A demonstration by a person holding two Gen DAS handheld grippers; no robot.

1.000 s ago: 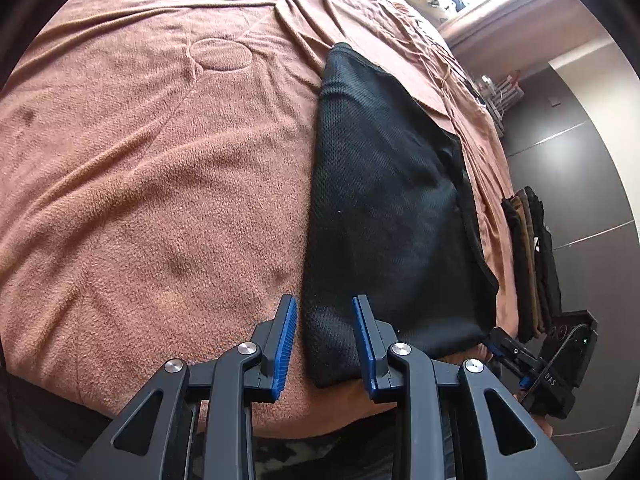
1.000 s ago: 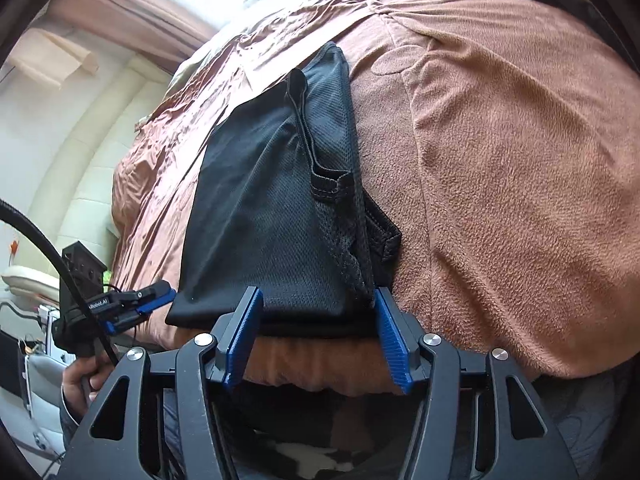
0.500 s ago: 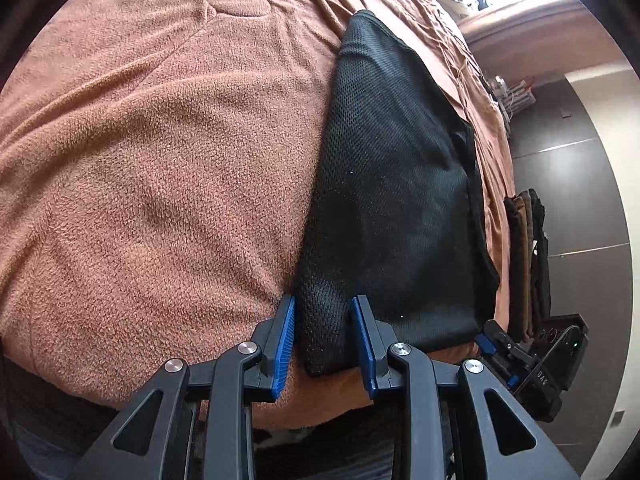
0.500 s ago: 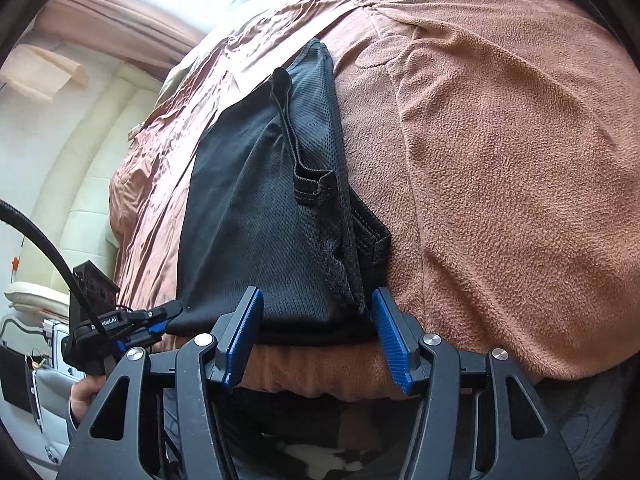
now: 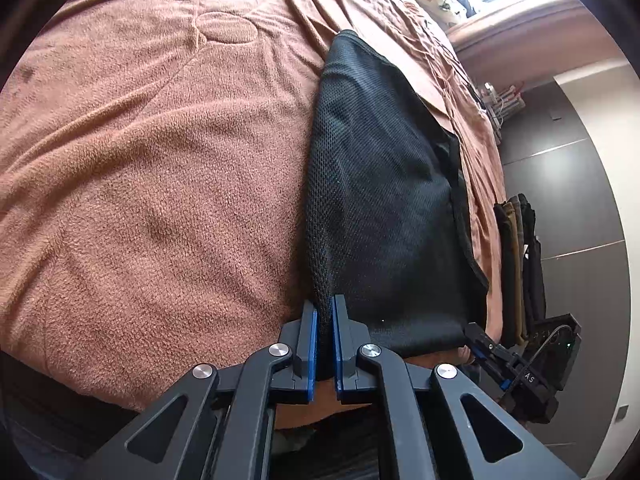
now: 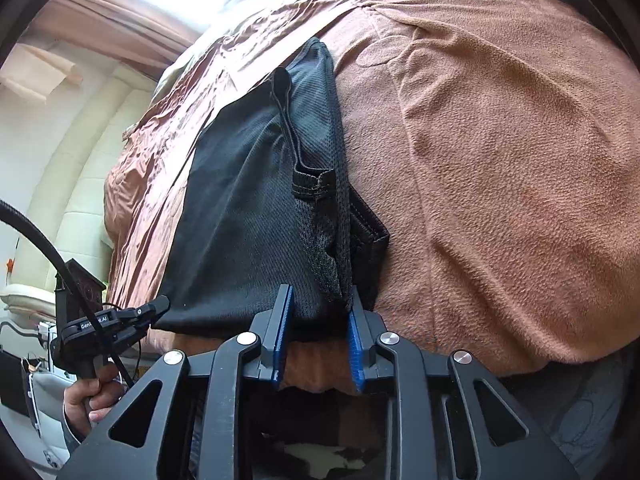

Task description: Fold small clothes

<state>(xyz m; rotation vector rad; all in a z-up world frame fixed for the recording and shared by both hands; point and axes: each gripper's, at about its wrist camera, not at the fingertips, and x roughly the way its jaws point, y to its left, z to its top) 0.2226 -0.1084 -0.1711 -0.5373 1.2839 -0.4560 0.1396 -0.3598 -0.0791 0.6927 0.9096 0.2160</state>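
My left gripper [image 5: 324, 320] has its 2 blue-padded jaws drawn narrow and pinched on the near left corner of the black mesh garment [image 5: 384, 208], the fabric rising in a thin ridge between the pads. The garment lies folded into a long strip on the brown blanket [image 5: 160, 160] that covers the bed, its near end at the bed's near edge and its far end pointing toward the bright window side. My right gripper [image 6: 318, 312] sits at the garment's [image 6: 248, 208] other near corner with its jaws at a middling gap; the mesh edge and a stitched hem strip [image 6: 312, 186] fall between the pads, the right pad [image 6: 354, 340] touching the cloth, the left pad just beside it, so I would not call that a firm hold. A flap of darker banded fabric [image 6: 370, 236] sticks out from under the garment on its right side, resting on the blanket [image 6: 500, 160]. From the right wrist view I see my left gripper [image 6: 154, 308] beside the near left corner with my left hand [image 6: 86, 400] around its handle and a black cable running up from it. From the left wrist view the right gripper [image 5: 480, 344] shows at the near right corner. Beyond the bed's right edge a stack of folded dark and tan clothes [image 5: 520, 264] stands on edge against a dark panelled wall [image 5: 560, 184].
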